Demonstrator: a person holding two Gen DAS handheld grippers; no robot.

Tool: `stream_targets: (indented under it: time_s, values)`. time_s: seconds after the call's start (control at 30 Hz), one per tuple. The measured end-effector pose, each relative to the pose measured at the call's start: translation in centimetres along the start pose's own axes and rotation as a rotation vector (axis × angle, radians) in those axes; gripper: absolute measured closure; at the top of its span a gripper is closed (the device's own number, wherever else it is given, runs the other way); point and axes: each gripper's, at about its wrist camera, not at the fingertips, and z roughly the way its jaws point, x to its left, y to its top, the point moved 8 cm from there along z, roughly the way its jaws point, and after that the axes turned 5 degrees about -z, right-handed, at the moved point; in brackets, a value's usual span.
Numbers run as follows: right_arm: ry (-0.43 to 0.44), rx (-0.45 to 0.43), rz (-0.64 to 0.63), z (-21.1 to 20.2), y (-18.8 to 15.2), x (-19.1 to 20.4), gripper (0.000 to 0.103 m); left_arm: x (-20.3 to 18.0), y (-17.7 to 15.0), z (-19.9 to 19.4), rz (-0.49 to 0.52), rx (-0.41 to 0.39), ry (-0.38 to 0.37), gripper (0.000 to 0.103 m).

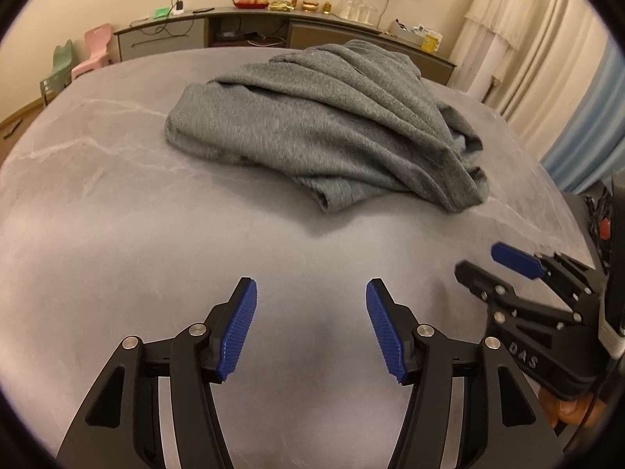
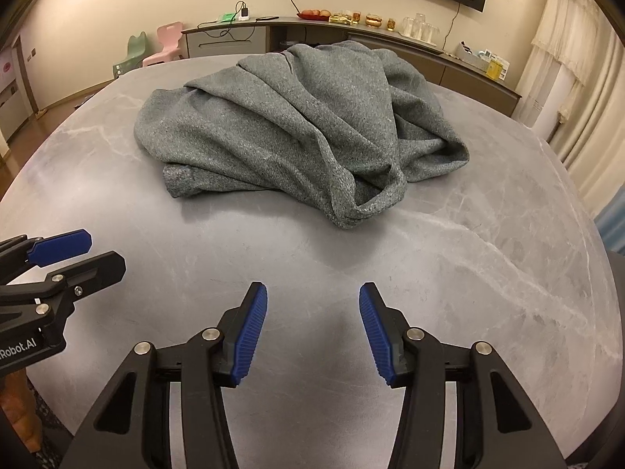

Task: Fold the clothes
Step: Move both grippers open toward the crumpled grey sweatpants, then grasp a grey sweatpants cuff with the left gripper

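A grey-green knitted garment (image 1: pixel 332 125) lies crumpled in a heap on the grey marble table (image 1: pixel 117 203); it also shows in the right wrist view (image 2: pixel 297 129). My left gripper (image 1: pixel 311 297) is open and empty, low over the table's near side, well short of the garment. My right gripper (image 2: pixel 313 301) is open and empty, also short of the garment. The right gripper shows at the right edge of the left wrist view (image 1: pixel 480 262), and the left gripper shows at the left edge of the right wrist view (image 2: pixel 97 250). The two grippers are side by side.
The table (image 2: pixel 488 234) curves away to rounded edges. Behind it stands a long low cabinet (image 2: pixel 351 35) with fruit, glasses and a charger on top. Two small chairs (image 2: pixel 156 49), pink and green, stand at the back left. Curtains (image 1: pixel 547 58) hang at the right.
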Motion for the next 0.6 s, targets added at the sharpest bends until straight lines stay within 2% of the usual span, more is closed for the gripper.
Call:
stream_targets:
  time_s: [0.07,0.13,0.17,0.2,0.23,0.27,0.33,0.4,0.43,0.47,0.5,0.53,0.57,0.6]
  values:
    - [0.013,0.012,0.000,0.3,0.2,-0.1,0.050,-0.4,2.5,0.5,0.042,-0.008,0.043,0.041]
    - [0.052,0.039,-0.030,1.1,1.9,-0.2,0.050,-0.7,4.9,1.2,0.069,-0.011,0.063,0.032]
    - [0.042,0.036,-0.036,1.3,3.2,-0.8,0.049,-1.0,6.3,1.9,0.088,-0.015,0.090,0.032]
    - [0.023,0.017,-0.034,1.4,4.7,-1.7,0.046,-1.2,7.3,2.7,0.108,-0.010,0.105,0.032]
    - [0.004,-0.005,-0.031,1.5,6.3,-2.7,0.033,-1.5,8.3,3.6,0.128,-0.005,0.121,0.032]
    - [-0.010,-0.015,-0.045,2.2,7.6,-3.4,0.028,-1.9,8.8,4.8,0.152,0.003,0.131,0.032]
    - [-0.040,-0.021,-0.081,3.8,9.5,-4.3,0.028,-2.5,9.6,7.3,0.201,0.018,0.151,0.032]
    - [-0.023,0.013,-0.109,6.0,9.8,-4.5,0.047,-2.7,9.6,8.4,0.215,-0.004,0.153,0.034]
    - [0.007,0.036,-0.115,7.3,9.7,-4.4,0.064,-2.8,9.6,8.6,0.212,-0.020,0.150,0.048]
    - [0.038,0.025,-0.094,6.8,10.1,-4.6,0.071,-3.0,9.9,8.3,0.201,-0.037,0.135,0.060]
    - [0.068,0.008,-0.070,6.1,10.6,-4.8,0.082,-3.6,10.3,7.2,0.201,-0.051,0.105,0.087]
    - [0.098,-0.009,-0.045,5.3,11.2,-5.0,0.094,-4.2,10.6,6.0,0.201,-0.064,0.073,0.093]
    - [0.129,-0.026,-0.020,4.5,11.7,-5.3,0.094,-5.1,11.1,3.7,0.181,-0.086,-0.023,0.093]
    - [0.167,-0.109,-0.014,1.4,12.8,-5.7,0.094,-5.9,11.6,0.8,0.163,-0.122,-0.140,0.093]
